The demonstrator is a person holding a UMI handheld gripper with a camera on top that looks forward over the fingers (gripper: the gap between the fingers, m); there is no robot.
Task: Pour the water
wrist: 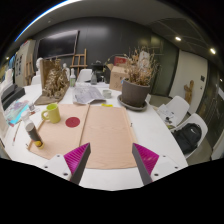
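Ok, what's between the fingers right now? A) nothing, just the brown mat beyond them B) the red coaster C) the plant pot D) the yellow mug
A: the gripper is open and empty, with only the brown mat ahead; the mug stands off to the mat's left.

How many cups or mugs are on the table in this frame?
1: a yellow-green mug stands on the table, ahead and to the left of the open tool, beside a red coaster. Others may be hidden among the clutter further back.
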